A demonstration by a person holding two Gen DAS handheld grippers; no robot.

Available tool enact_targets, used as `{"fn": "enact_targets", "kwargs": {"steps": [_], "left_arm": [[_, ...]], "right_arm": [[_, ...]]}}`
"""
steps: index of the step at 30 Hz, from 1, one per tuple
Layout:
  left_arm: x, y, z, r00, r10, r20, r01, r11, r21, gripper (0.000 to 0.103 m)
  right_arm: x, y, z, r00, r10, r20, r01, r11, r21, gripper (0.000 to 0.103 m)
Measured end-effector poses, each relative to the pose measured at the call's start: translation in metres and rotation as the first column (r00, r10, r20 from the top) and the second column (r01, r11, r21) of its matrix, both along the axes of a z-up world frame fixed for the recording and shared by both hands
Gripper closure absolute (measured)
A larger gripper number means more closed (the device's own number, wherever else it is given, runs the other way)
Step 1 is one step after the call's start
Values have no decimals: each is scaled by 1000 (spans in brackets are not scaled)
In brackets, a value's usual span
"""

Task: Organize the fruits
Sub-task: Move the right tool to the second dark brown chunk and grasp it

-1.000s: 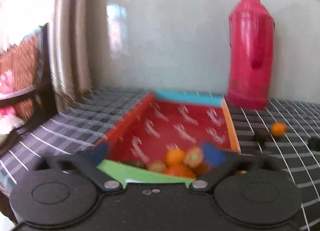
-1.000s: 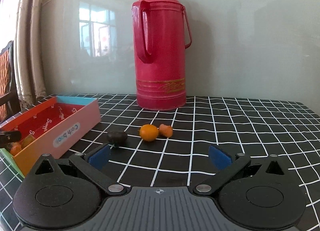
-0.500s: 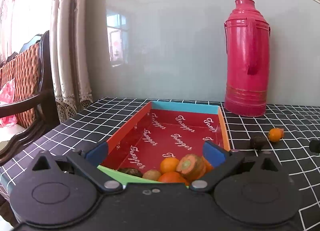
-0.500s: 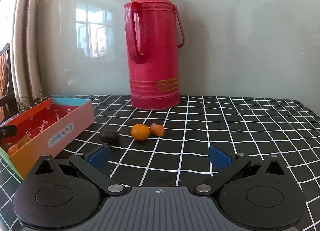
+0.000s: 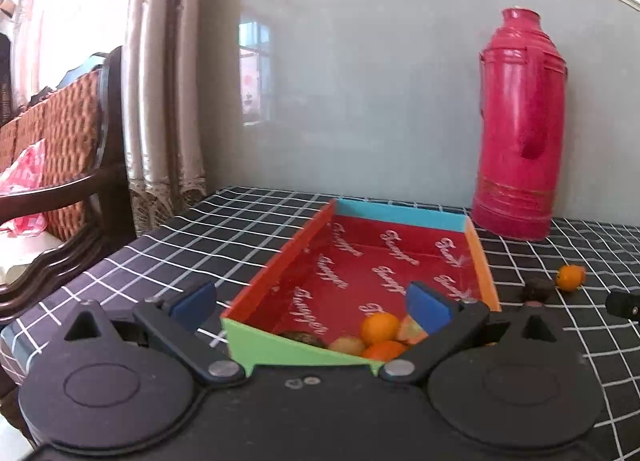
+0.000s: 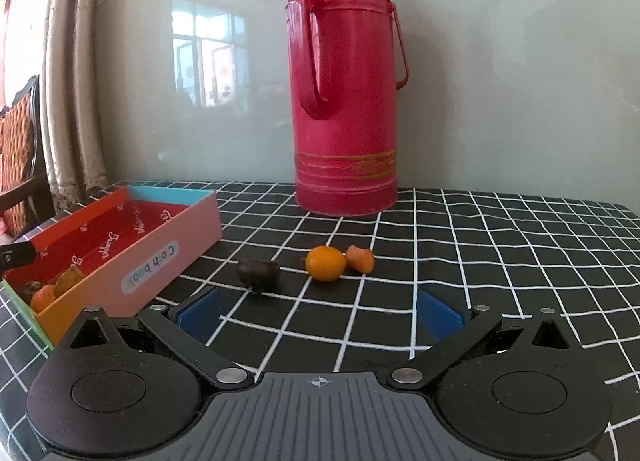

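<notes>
At lower centre of the left wrist view, the left tongs (image 5: 312, 303) gape empty over the near end of the box (image 5: 276, 273), where gathered fruits (image 5: 380, 335) sit partly hidden behind the frame. In the right wrist view, the right tongs (image 6: 320, 311) stand spread and empty before a dark fruit (image 6: 258, 272), an orange fruit (image 6: 325, 263) and an orange piece (image 6: 360, 258) on the tabletop (image 6: 500, 253), likely next for pickup; the dark fruit's kind is unclear.

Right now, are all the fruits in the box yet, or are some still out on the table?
Not all yet. Several fruits already sit in the near end of the box. Nothing is in hand: the left gripper and right gripper are both open and empty. Three pieces still lie on the checked cloth: a dark fruit, a round orange one and a small orange piece.
</notes>
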State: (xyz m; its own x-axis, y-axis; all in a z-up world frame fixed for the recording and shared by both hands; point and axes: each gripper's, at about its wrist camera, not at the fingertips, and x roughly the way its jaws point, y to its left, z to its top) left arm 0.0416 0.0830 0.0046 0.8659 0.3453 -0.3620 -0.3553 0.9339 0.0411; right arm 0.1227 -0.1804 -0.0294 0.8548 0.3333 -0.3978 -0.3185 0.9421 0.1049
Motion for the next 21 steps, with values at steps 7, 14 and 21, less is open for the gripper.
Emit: {"fn": "enact_targets", "kwargs": {"steps": [7,14,21], "left_arm": [[-8,22,0,999,38,0,-38,999,-30,8],[-18,52,-2,995,100,-16,-100,994,-40,8],[-30,86,-5,981,191,-33,-193,978,-74,8]], "right_arm": [[18,14,-1,1000,-25,-11,25,999,40,0],[39,40,-2,999,27,-41,-27,1000,2,0],[56,65,-7,996,62,-70,-66,995,-68,29]]}}
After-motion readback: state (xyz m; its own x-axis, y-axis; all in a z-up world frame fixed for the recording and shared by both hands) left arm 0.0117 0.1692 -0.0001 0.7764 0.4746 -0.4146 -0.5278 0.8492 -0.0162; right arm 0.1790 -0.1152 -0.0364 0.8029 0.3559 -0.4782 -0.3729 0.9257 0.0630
